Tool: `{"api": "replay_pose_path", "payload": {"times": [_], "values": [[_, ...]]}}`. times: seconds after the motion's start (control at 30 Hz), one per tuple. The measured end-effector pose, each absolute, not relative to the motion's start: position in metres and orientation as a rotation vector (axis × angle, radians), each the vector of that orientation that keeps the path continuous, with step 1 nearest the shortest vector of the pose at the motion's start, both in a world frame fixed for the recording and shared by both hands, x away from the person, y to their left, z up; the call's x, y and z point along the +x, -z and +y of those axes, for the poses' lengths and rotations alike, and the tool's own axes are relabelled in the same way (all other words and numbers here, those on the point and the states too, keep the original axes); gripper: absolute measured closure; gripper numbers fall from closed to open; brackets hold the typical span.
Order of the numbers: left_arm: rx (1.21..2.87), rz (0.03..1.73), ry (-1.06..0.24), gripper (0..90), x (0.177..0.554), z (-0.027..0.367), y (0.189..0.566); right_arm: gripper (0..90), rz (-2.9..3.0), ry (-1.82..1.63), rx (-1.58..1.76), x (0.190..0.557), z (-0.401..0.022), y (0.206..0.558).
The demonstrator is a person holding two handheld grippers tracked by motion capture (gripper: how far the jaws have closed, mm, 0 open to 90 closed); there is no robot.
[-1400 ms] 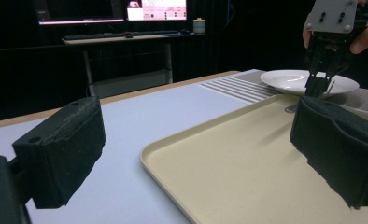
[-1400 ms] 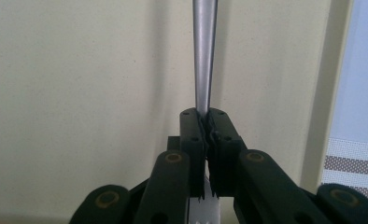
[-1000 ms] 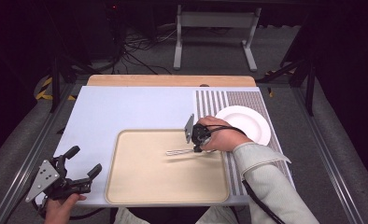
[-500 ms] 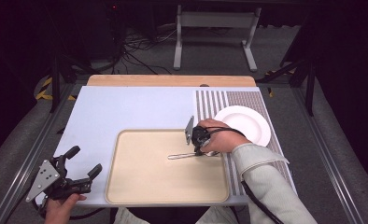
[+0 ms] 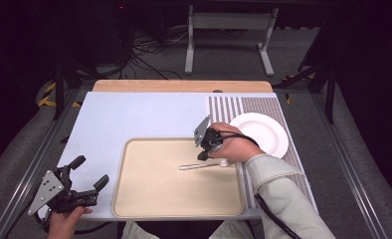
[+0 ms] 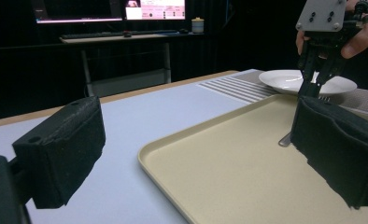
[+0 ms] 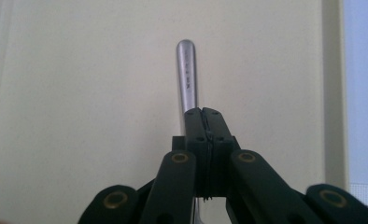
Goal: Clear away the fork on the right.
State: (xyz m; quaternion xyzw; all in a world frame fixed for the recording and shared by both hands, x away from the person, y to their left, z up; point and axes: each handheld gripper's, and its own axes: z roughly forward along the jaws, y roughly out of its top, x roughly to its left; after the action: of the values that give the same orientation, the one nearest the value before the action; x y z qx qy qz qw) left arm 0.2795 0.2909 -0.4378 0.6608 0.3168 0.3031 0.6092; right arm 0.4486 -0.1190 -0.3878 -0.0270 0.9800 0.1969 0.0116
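A metal utensil (image 5: 199, 166) lies level over the beige tray (image 5: 159, 199), its handle pointing left. My right gripper (image 5: 202, 156) points down at the utensil's middle. Its jaws have just been closing and stand shut on the shaft. In the right gripper view the handle (image 7: 187, 70) sticks out past the gripper (image 7: 203, 112) over the tray (image 7: 79, 93). My left gripper (image 5: 90, 170) rests open off the tray's near left corner with nothing between its fingers. In the left gripper view the left gripper (image 6: 196, 154) frames the tray (image 6: 229, 172) and the right gripper (image 6: 308, 91).
A white plate (image 5: 258, 132) sits on a striped mat (image 5: 234, 107) right of the tray, also seen as the plate (image 6: 289, 81) behind the right gripper. The pale blue tabletop (image 5: 134, 114) stretches beyond the tray. Metal rails run along both table sides.
The right gripper and the utensil have shifted slightly toward the near side and right over the tray. The left gripper has stayed where it was.
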Motion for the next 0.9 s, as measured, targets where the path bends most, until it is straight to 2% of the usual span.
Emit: {"api": "replay_pose_path", "payload": {"times": [0.37,0.9], "values": [[1.523,0.734,-0.699,4.1,0.279,0.291,0.438,90.0,3.031,-0.734,0.074,0.452,-0.096,0.396],[1.521,0.732,-0.695,4.1,0.279,0.291,0.438,90.0,3.078,-0.819,0.25,0.459,-0.095,0.422]]}}
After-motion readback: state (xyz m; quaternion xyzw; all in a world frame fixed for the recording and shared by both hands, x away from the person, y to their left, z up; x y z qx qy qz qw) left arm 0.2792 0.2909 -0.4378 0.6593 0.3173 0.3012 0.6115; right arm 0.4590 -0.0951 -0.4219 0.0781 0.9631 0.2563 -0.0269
